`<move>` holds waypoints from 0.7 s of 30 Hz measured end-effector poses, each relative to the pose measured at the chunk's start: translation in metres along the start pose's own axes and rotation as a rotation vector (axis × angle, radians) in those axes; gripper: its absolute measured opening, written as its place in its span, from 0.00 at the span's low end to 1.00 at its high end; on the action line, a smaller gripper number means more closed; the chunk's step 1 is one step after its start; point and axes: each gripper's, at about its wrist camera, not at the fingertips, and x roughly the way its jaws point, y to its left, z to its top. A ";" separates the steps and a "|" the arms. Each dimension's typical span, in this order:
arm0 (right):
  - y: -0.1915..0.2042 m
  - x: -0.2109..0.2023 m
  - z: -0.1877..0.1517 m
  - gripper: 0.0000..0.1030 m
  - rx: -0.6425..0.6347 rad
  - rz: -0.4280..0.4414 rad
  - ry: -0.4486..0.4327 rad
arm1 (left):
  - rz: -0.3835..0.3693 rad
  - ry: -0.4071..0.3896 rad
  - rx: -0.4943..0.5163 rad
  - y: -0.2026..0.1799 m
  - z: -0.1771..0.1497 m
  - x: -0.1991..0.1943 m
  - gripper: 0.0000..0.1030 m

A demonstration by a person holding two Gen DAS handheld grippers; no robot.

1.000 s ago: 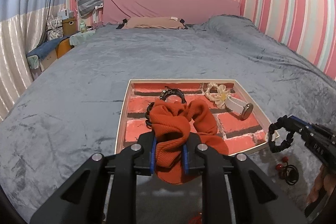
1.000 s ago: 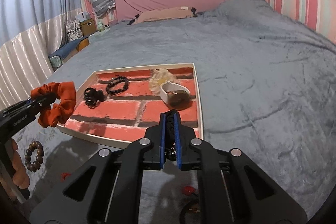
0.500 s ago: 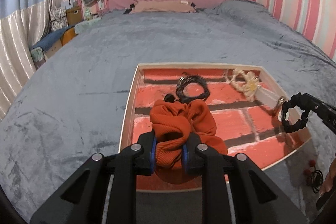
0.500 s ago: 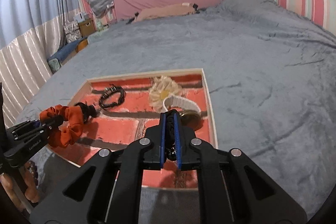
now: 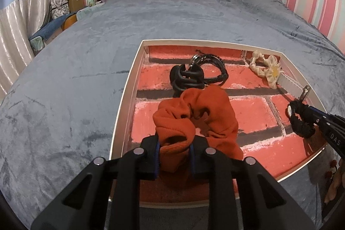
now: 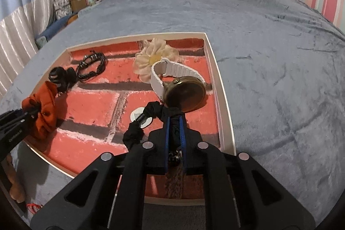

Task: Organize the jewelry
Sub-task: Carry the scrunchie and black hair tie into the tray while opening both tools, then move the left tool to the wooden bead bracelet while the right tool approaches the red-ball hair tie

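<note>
Left wrist view first: the grey bedspread [image 5: 64, 83] carries everything, soft enough that loose pieces would sink into the pile, which is likely why a rigid, white-rimmed tray [image 5: 126, 87] with a brick-print floor serves as the collecting place; inside it, toward the far wall, lie a gold-cased watch [image 6: 183, 96] on a white strap, a cream fabric flower [image 6: 154, 56], a braided black bracelet [image 5: 212, 67] and a black claw clip [image 5: 186, 79] touching it, all apparently set down already; the left gripper [image 5: 174, 157] is clamped on an orange scrunchie [image 5: 198, 120], which bulges forward past the fingertips and hangs over the tray's near-left floor, just short of the clip, seemingly ready to be dropped; the right gripper [image 6: 174, 133] pinches a black scrunchie [image 6: 151, 115], its loop drooping to the left of the fingers over the tray's near-right floor, close beside the watch, with a small white disc [image 6: 138, 115] beneath it.
</note>
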 end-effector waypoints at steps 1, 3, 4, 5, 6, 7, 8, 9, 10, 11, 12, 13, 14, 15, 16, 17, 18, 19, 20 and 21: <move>0.002 0.000 0.000 0.15 -0.007 -0.006 0.005 | 0.003 0.001 0.002 0.000 0.000 -0.001 0.25; 0.002 -0.001 -0.001 0.23 -0.013 -0.005 0.007 | 0.007 -0.004 0.001 0.000 -0.001 -0.003 0.32; 0.003 -0.002 -0.001 0.31 -0.016 -0.008 0.006 | 0.006 -0.007 -0.003 0.001 -0.001 -0.006 0.34; 0.002 -0.003 0.000 0.34 -0.015 -0.006 0.005 | 0.004 -0.011 -0.006 0.003 0.000 -0.009 0.38; 0.001 -0.006 0.000 0.38 -0.009 0.004 0.000 | 0.004 -0.017 -0.007 0.003 0.000 -0.013 0.42; 0.000 -0.010 0.001 0.43 -0.002 0.015 -0.006 | 0.007 -0.026 -0.008 0.003 0.000 -0.018 0.45; -0.001 -0.015 0.002 0.46 0.005 0.021 -0.016 | 0.009 -0.032 -0.008 0.003 0.000 -0.022 0.51; -0.002 -0.019 0.003 0.52 0.010 0.024 -0.023 | 0.012 -0.042 -0.007 0.003 0.001 -0.028 0.55; -0.003 -0.023 0.005 0.55 0.013 0.029 -0.029 | 0.014 -0.048 -0.006 0.003 0.001 -0.032 0.56; -0.004 -0.029 0.006 0.60 0.016 0.030 -0.037 | 0.012 -0.055 -0.006 0.003 0.002 -0.038 0.56; -0.005 -0.034 0.008 0.66 0.018 0.031 -0.043 | 0.007 -0.059 -0.007 0.005 0.002 -0.043 0.56; -0.007 -0.040 0.009 0.74 0.022 0.032 -0.052 | 0.002 -0.063 -0.008 0.006 0.002 -0.049 0.57; -0.008 -0.049 0.009 0.78 0.027 0.032 -0.066 | 0.004 -0.068 -0.008 0.007 0.002 -0.054 0.61; -0.008 -0.055 0.009 0.84 0.028 0.030 -0.076 | 0.010 -0.079 -0.009 0.008 0.002 -0.061 0.67; -0.009 -0.063 0.009 0.86 0.026 0.028 -0.088 | 0.016 -0.090 -0.010 0.010 0.001 -0.067 0.70; -0.009 -0.072 0.008 0.87 0.020 0.028 -0.096 | 0.023 -0.106 -0.012 0.013 0.000 -0.077 0.72; -0.010 -0.077 0.007 0.91 0.016 0.029 -0.102 | 0.024 -0.112 -0.013 0.012 0.000 -0.081 0.73; -0.011 -0.088 0.004 0.96 0.008 0.027 -0.116 | 0.023 -0.120 -0.015 0.015 -0.002 -0.091 0.75; -0.012 -0.097 0.001 0.96 0.002 0.020 -0.131 | 0.026 -0.128 -0.019 0.018 -0.003 -0.097 0.79; -0.013 -0.105 -0.002 0.96 -0.003 0.015 -0.142 | 0.030 -0.139 -0.022 0.020 -0.005 -0.104 0.81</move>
